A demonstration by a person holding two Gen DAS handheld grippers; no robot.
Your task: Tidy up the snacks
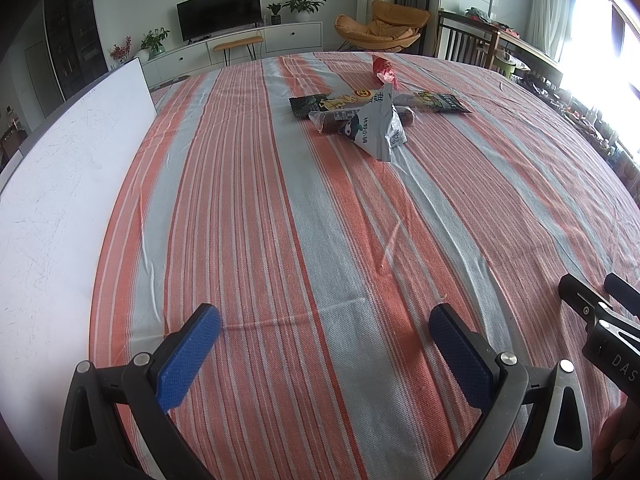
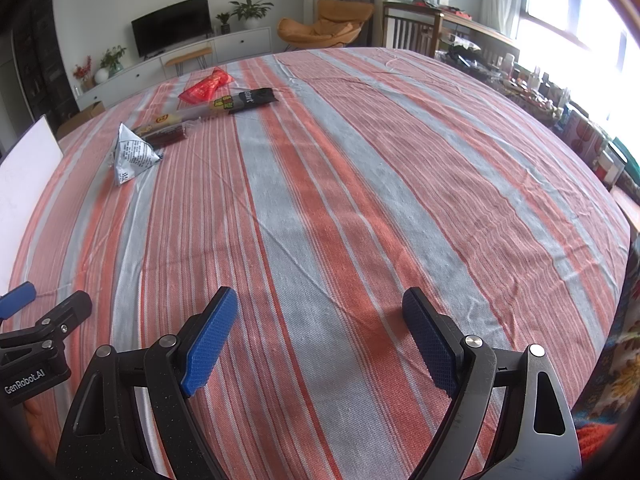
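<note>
Blue-padded left tongs (image 1: pixel 324 316) and right tongs (image 2: pixel 320 300) hover agape, tilted downward.

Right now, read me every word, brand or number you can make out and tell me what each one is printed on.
"GenRobot.AI": on the left gripper body, seen from the right wrist.
"DAS": cut off at the frame edge, on the right gripper body, seen from the left wrist.
Grey triangular packet: Chinese print, too blurred to read.
Long dark packet: lettering too small to read.
Red packet: no legible text.
</note>
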